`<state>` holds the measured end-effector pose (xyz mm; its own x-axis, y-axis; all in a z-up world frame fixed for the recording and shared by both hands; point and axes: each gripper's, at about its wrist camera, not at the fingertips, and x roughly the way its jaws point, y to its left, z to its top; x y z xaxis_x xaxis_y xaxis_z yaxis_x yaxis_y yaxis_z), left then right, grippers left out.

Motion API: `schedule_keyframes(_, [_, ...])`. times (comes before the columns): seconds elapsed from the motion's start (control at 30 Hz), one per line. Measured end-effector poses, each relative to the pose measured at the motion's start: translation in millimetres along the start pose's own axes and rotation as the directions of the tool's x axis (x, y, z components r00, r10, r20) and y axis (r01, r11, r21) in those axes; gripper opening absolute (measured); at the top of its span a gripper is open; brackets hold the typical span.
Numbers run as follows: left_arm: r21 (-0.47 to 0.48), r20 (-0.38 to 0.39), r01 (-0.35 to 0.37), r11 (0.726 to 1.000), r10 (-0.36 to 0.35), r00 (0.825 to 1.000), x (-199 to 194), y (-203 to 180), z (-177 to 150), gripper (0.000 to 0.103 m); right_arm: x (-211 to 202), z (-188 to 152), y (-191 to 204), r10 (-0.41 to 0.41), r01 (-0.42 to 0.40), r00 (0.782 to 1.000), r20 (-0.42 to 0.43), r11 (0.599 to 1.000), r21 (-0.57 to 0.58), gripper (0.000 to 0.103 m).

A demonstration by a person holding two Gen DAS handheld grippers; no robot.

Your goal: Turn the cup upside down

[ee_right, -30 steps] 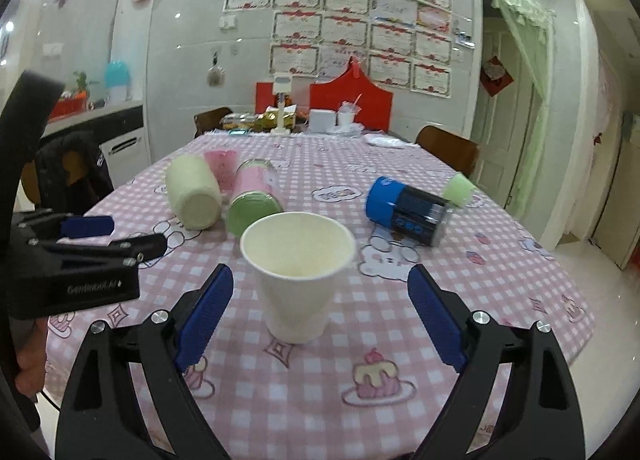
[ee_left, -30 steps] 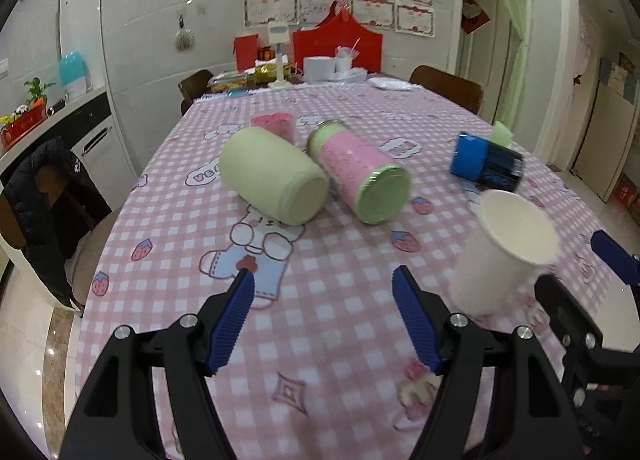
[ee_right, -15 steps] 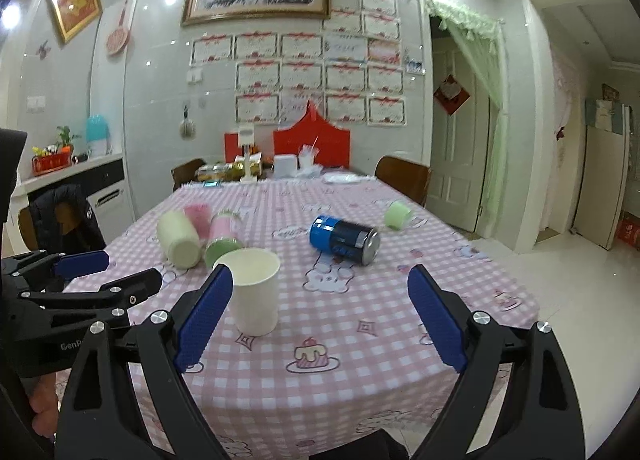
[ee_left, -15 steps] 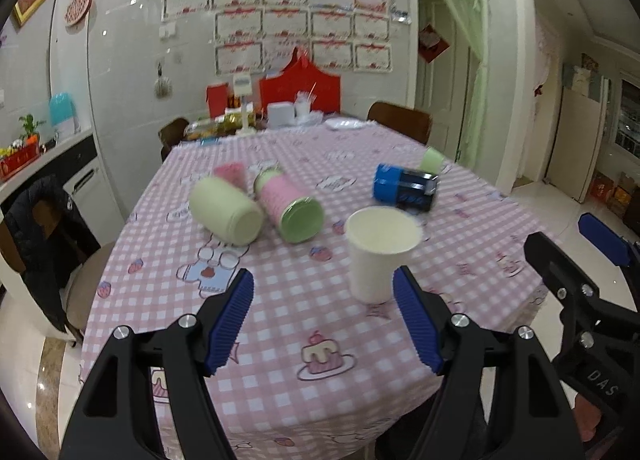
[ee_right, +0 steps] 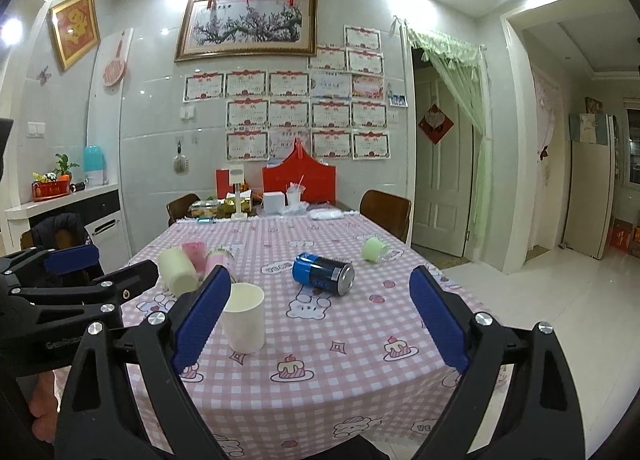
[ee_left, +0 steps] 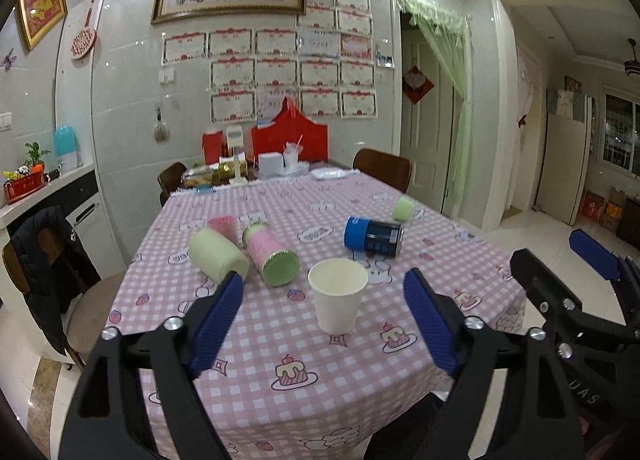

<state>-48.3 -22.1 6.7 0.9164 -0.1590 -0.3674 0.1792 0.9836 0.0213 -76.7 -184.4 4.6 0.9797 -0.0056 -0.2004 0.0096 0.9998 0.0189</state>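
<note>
A white paper cup [ee_left: 338,295] stands upright, mouth up, near the front of the pink checked table [ee_left: 400,340]. It also shows in the right wrist view [ee_right: 244,318], partly behind the right gripper's left finger. My left gripper [ee_left: 326,320] is open and empty, held back from the table's front edge. My right gripper [ee_right: 320,314] is open and empty, also back from the table. The right gripper shows at the right of the left wrist view [ee_left: 568,272], and the left gripper at the left of the right wrist view [ee_right: 76,276].
A pale green tumbler [ee_left: 218,256], a pink-and-green bottle [ee_left: 272,258] and a pink cup [ee_left: 222,226] lie left of the paper cup. A blue can [ee_left: 374,237] and a small green cup [ee_left: 403,209] lie behind it. Chairs flank the table; boxes stand at its far end.
Both grippers have pulled back and up from the table, so the cup looks smaller and farther off. The cup has stayed upright in place. Both grippers have stayed open.
</note>
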Motion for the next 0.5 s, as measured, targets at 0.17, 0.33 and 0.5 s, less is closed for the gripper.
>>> schedule_keyframes(0.17, [0.012, 0.027, -0.009, 1.000, 0.009, 1.000, -11, -6, 5, 0.082, -7, 2, -3, 0.001, -0.001, 1.000, 0.020, 1.000, 0.005, 0.088])
schedule_keyframes(0.33, [0.005, 0.041, 0.001, 1.000, -0.001, 0.999, -18, -7, 7, 0.082, -12, 2, -6, -0.003, 0.003, 1.000, 0.031, 1.000, 0.006, 0.088])
schedule_keyframes(0.5, [0.016, 0.051, -0.007, 1.000, 0.006, 0.999, -22, -10, 7, 0.082, -16, 1, -6, -0.004, 0.004, 0.999, 0.039, 1.000, 0.005, 0.088])
